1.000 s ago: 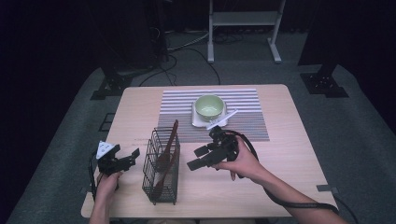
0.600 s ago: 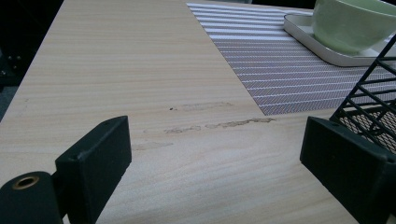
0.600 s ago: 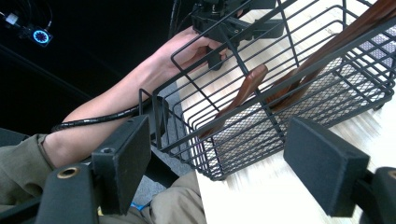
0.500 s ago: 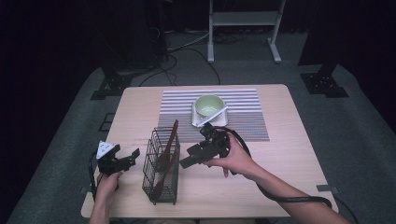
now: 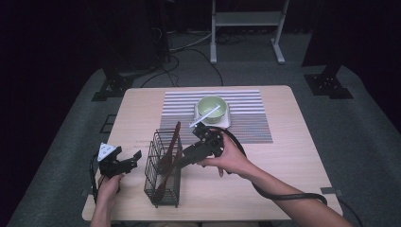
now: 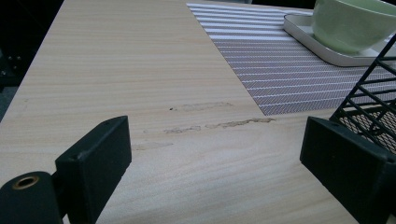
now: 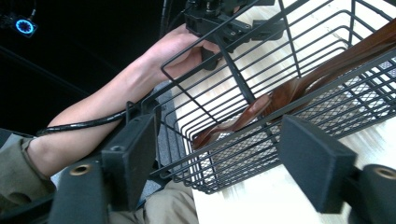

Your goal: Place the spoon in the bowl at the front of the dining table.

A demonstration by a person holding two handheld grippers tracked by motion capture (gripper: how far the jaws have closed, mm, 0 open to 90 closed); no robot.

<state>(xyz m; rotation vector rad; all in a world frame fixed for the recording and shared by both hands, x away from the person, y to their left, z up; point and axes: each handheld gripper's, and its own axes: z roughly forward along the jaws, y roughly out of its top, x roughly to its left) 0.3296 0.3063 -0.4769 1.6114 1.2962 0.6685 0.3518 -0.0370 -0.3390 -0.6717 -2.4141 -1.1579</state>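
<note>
A pale wooden surface [image 5: 293, 151] stands on grey carpet in a dark room, with a white metal stand [image 5: 246, 19] behind it and black tripod feet at both far corners. A grey striped placemat [image 5: 255, 123] lies across the far middle, carrying a white square tray [image 5: 226, 124] with a green bowl [image 5: 211, 106] and a white stick laid across it. Near the front edge stands a black wire basket [image 5: 163, 182], with a brown wooden utensil [image 5: 171, 149] leaning inside it. The right gripper [image 5: 182, 158] reaches in at the basket's upper rim; its fingers [image 7: 128, 154] are wide apart, have just been closing a little, and straddle the basket wire without pressing on anything. The left gripper [image 5: 133, 159] rests just left of the basket, its fingers [image 6: 95, 156] spread wide over bare wood and holding nothing.
</note>
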